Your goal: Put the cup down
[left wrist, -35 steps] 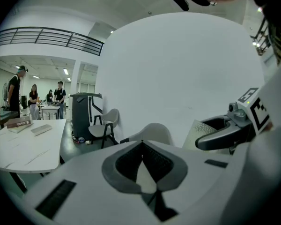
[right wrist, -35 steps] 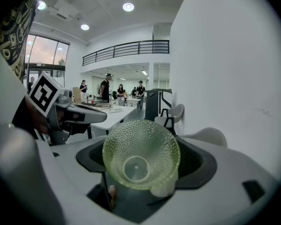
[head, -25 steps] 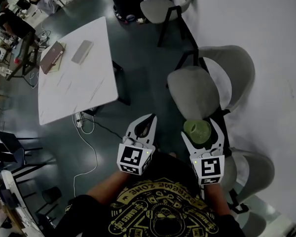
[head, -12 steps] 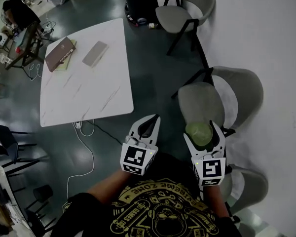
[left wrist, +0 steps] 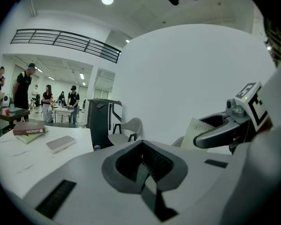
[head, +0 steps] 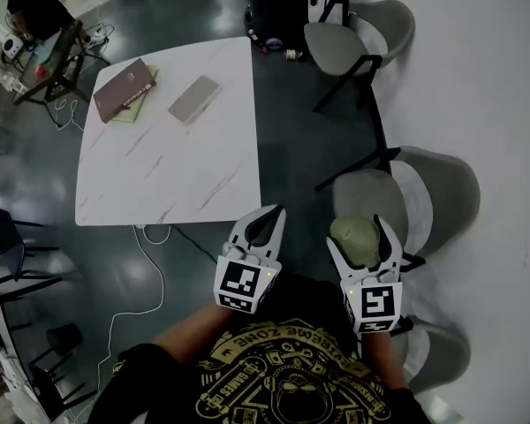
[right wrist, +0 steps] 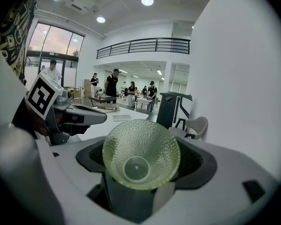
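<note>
1. The right gripper point(head: 360, 237) is clamped on the green cup point(head: 353, 231), one jaw on each side of it.
2. In the right gripper view the cup point(right wrist: 140, 153) is pale green dimpled glass, and its open mouth faces the camera, so its round base shows inside.
3. The cup rests on nothing. In the head view it hangs off the bench point(head: 172, 170), out past the near right corner, over the seat of a grey chair point(head: 375, 197).
4. The left gripper point(head: 267, 219) holds nothing, and its jaws are pressed together. It is level with the right gripper, just off the bench's near edge.
5. In the left gripper view the closed tips point(left wrist: 141, 144) meet in the middle, and the right gripper point(left wrist: 225, 128) with the cup point(left wrist: 199, 128) shows on the right.
6. A brown book point(head: 124, 89) lies at the bench's far left corner. A flat grey case point(head: 194, 98) lies beside it near the far edge.
7. A second grey chair point(head: 353, 34) stands beyond the bench's far right corner.
</note>
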Available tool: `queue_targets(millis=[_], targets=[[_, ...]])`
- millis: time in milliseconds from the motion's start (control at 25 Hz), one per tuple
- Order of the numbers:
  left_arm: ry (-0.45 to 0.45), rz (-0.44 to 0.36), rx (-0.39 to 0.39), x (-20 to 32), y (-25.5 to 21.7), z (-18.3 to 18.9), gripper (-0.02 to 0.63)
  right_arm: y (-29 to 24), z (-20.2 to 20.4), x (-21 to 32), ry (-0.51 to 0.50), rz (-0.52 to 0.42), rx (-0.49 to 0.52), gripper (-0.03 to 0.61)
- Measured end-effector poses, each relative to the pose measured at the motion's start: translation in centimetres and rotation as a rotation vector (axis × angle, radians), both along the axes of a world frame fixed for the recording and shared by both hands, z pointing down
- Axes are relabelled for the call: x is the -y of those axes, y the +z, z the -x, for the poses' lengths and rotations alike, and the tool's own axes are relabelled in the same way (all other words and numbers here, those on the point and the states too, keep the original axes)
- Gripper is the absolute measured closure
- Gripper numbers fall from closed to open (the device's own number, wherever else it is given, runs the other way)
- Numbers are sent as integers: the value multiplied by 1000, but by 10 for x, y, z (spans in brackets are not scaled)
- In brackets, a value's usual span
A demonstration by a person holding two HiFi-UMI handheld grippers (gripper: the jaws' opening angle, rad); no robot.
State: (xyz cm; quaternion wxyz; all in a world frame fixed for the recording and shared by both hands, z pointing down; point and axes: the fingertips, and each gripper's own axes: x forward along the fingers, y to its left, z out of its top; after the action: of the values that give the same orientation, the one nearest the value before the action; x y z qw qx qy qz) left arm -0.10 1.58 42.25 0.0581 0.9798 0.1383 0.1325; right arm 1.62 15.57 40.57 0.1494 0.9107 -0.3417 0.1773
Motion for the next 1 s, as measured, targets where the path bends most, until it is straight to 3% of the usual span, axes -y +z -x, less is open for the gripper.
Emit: queue_targets(millis=[520,1000], targets=[[-156,-12,18,44,3,-4,603,4,-27,57,-179,-20,12,173],[-332,-41,45,60,-6,-50,604,6,-91,79,-371,-61,35,173]])
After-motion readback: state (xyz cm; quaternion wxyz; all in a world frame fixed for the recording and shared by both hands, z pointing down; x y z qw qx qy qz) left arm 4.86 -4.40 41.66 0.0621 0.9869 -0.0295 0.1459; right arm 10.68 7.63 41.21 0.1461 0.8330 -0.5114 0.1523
